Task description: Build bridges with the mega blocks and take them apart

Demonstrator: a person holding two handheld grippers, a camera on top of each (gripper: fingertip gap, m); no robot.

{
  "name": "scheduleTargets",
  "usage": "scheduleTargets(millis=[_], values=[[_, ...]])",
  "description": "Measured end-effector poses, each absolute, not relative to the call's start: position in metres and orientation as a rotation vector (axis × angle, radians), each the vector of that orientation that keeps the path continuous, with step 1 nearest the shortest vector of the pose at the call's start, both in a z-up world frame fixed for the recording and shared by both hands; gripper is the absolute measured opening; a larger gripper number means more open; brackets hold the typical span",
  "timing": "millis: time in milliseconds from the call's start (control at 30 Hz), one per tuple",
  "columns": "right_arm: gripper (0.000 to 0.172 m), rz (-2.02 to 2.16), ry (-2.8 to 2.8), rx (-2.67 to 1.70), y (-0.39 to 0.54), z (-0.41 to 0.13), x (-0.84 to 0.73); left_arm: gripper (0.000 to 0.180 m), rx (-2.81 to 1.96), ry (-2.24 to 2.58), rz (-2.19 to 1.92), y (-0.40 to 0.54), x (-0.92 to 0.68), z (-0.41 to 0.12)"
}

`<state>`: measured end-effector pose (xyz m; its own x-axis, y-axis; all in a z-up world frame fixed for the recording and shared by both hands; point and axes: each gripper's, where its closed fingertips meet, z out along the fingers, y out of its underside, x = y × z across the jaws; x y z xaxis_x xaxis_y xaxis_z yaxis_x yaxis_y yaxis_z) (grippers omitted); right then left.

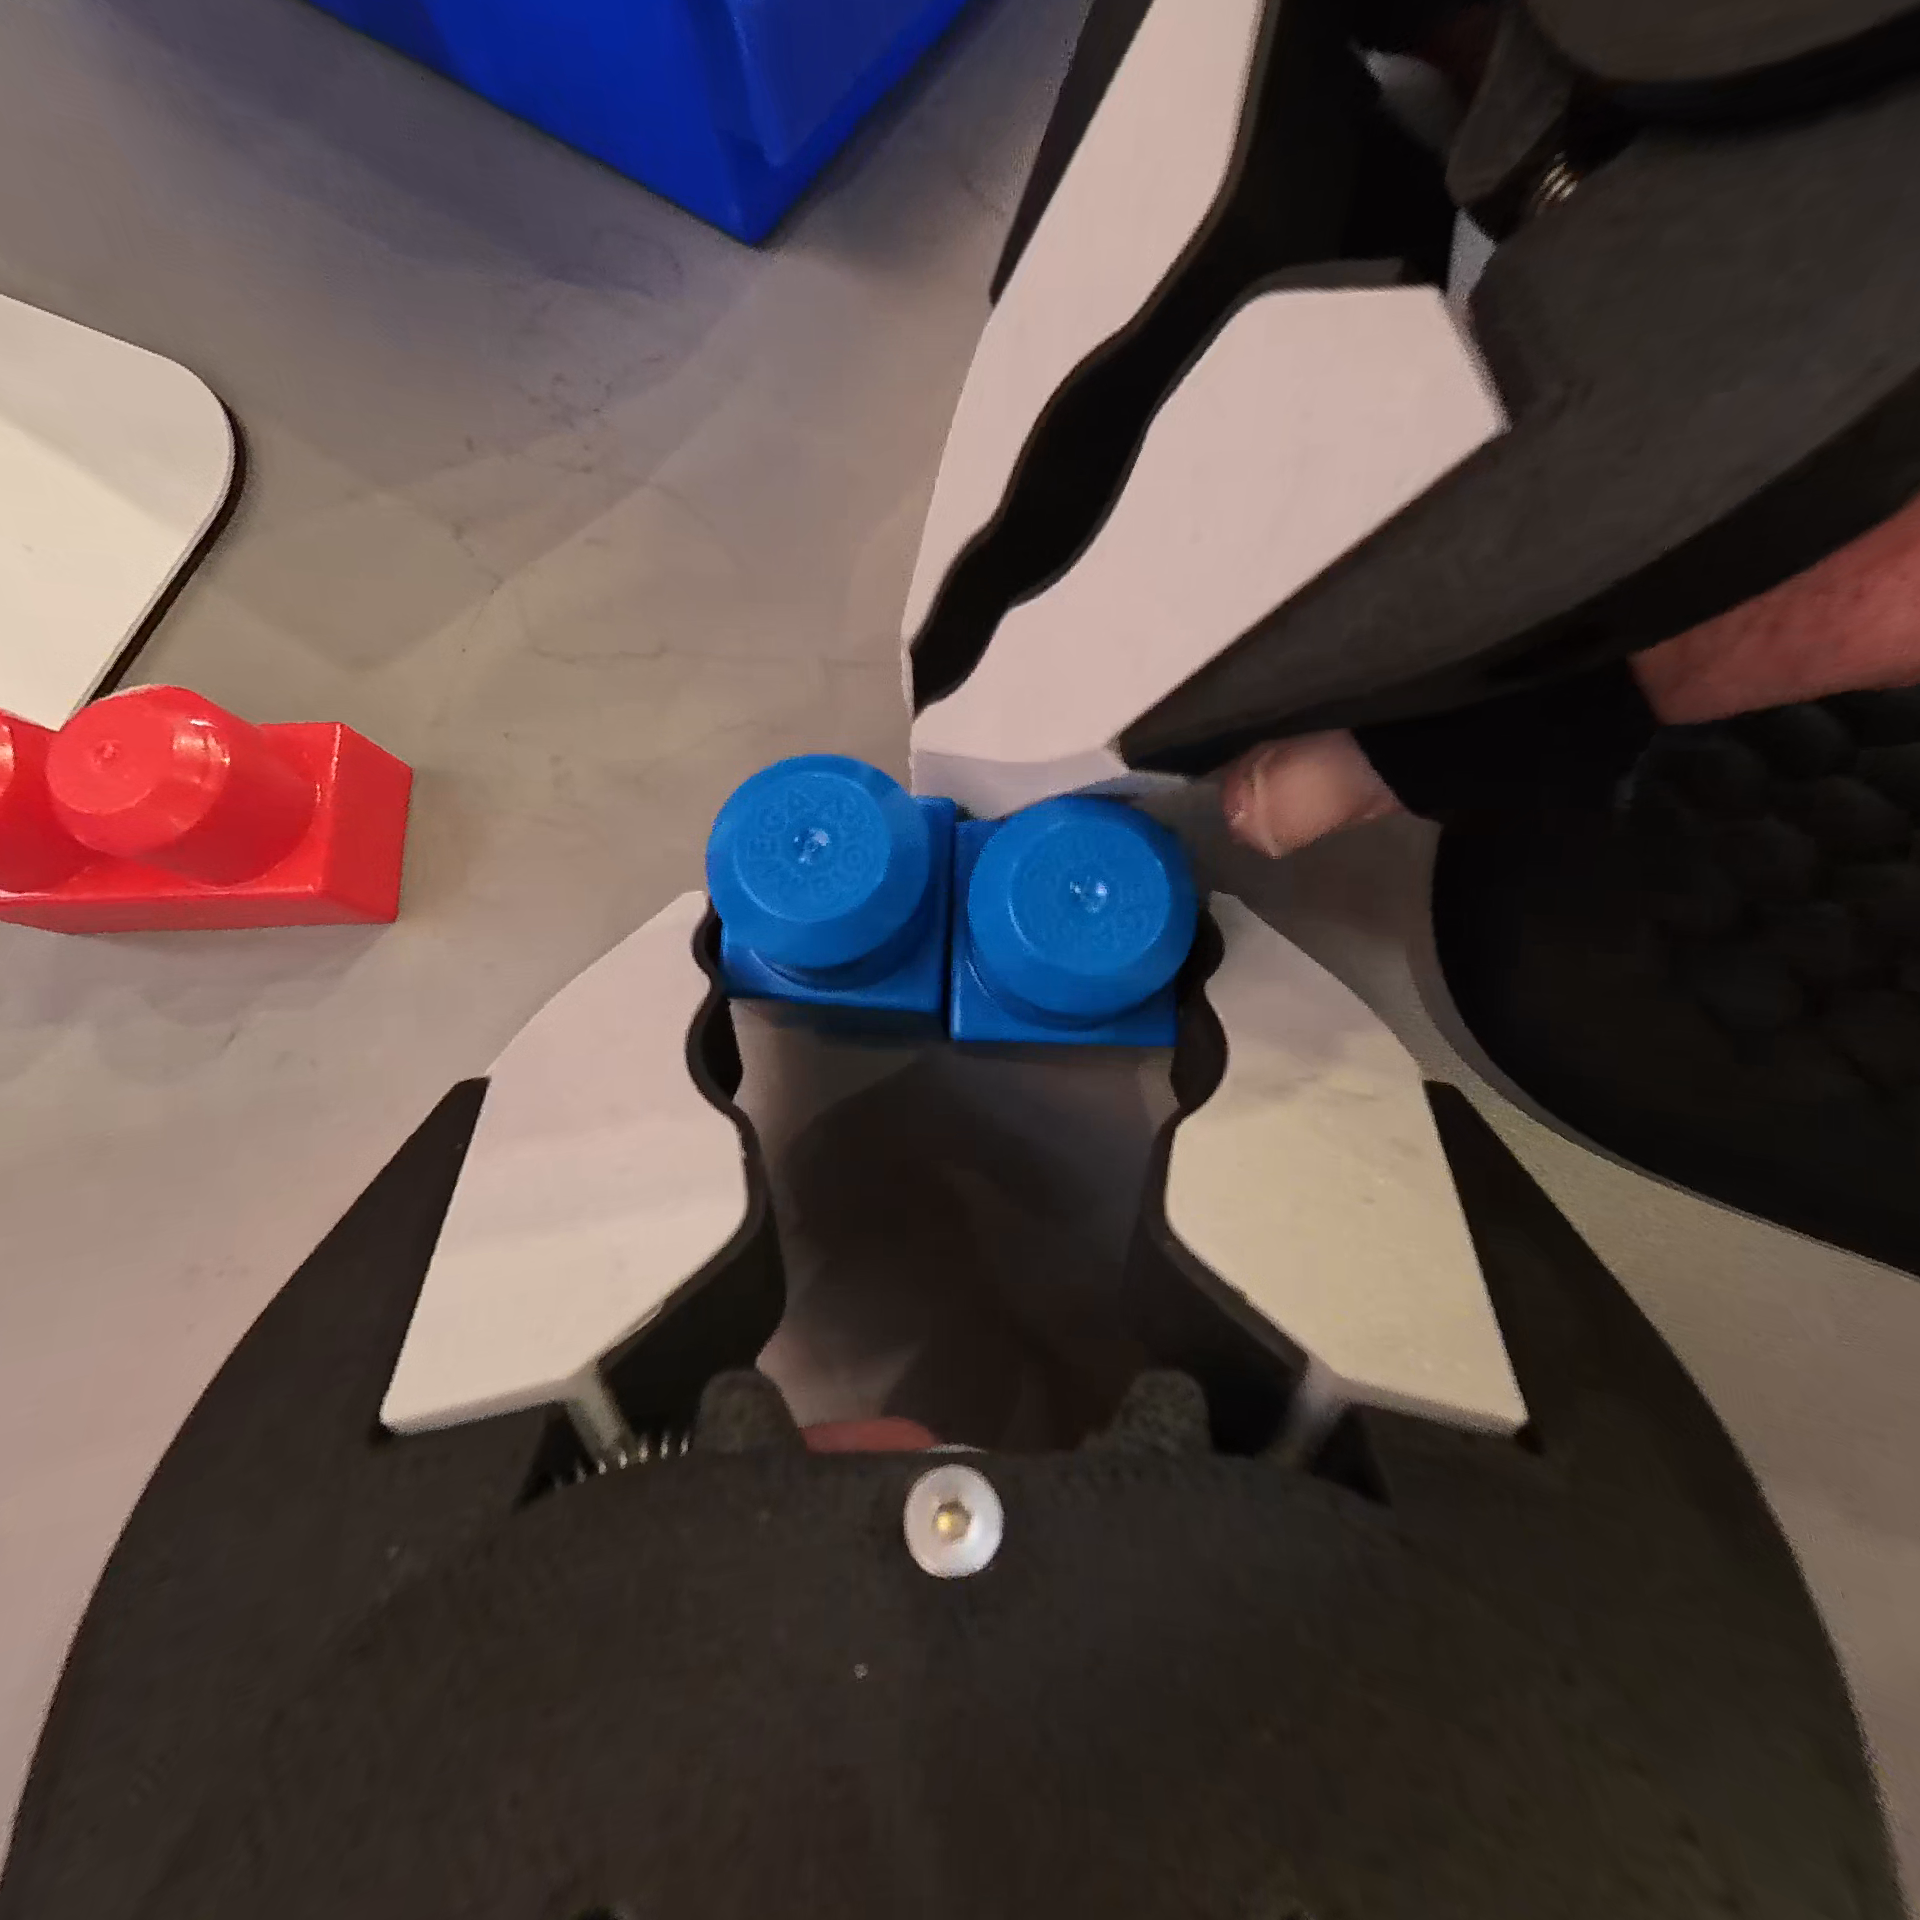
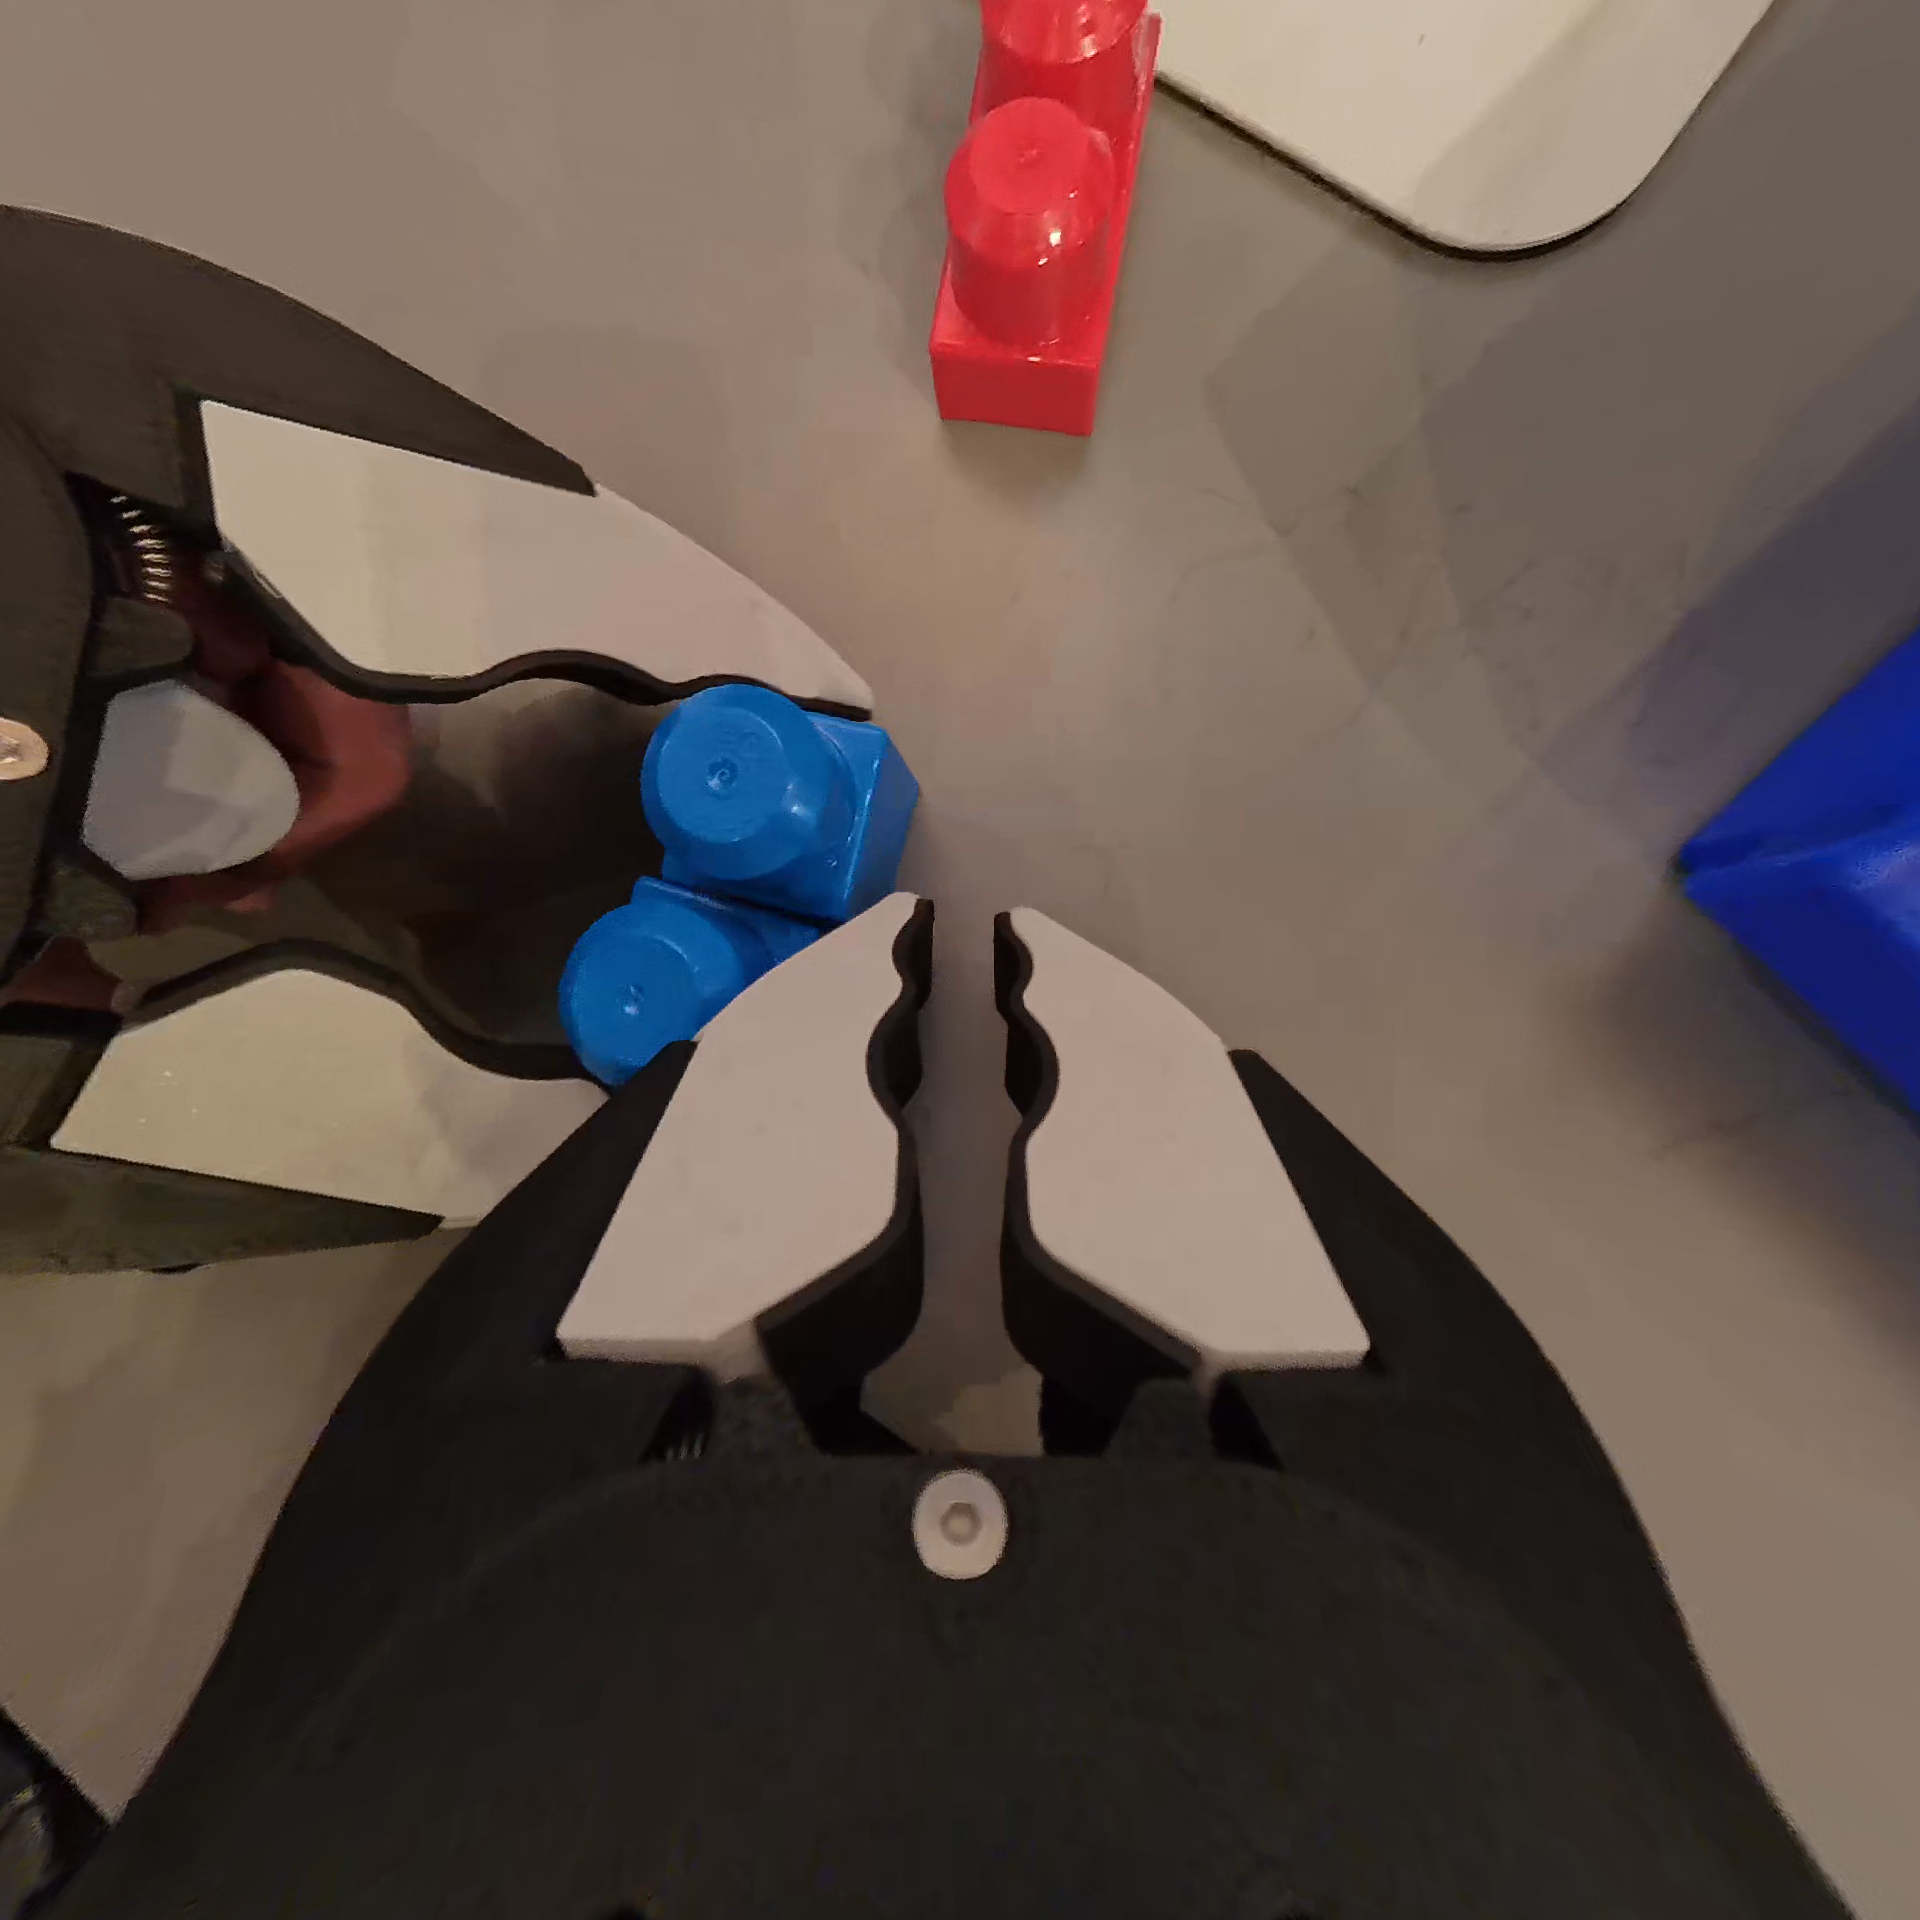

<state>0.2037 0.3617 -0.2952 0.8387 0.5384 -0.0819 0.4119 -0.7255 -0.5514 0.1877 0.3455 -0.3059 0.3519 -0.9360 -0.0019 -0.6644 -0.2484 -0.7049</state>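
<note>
Two blue single-stud blocks (image 1: 821,883) (image 1: 1081,914) stand side by side on the grey table, slightly out of line. My left gripper (image 1: 956,935) is closed on the pair, one pad against each outer side. The right wrist view shows the same blocks (image 2: 748,790) (image 2: 644,987) between the left gripper's fingers (image 2: 727,894). My right gripper (image 2: 961,925) is empty, with only a narrow gap of bare table between its pads. Its left finger (image 2: 810,1039) lies right beside the blue blocks. It also shows in the left wrist view (image 1: 1023,717), just behind the blocks.
A red two-stud block (image 1: 208,821) (image 2: 1029,260) lies on the table apart from the blue ones. A blue bin (image 1: 675,94) (image 2: 1829,862) and a white board (image 1: 83,499) (image 2: 1455,104) lie farther off. A person's fingertip (image 1: 1299,790) shows by the right gripper. The grippers are tip to tip, or close to it.
</note>
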Motion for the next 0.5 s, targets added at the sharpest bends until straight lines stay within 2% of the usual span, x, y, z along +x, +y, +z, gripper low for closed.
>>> scheduleTargets(millis=[500], values=[[0.013, 0.372, -0.695, -2.494, 0.3594, -0.2937, 0.2054, 0.079, -2.01, 1.419, -0.639, 0.3409, 0.189, -0.3056]])
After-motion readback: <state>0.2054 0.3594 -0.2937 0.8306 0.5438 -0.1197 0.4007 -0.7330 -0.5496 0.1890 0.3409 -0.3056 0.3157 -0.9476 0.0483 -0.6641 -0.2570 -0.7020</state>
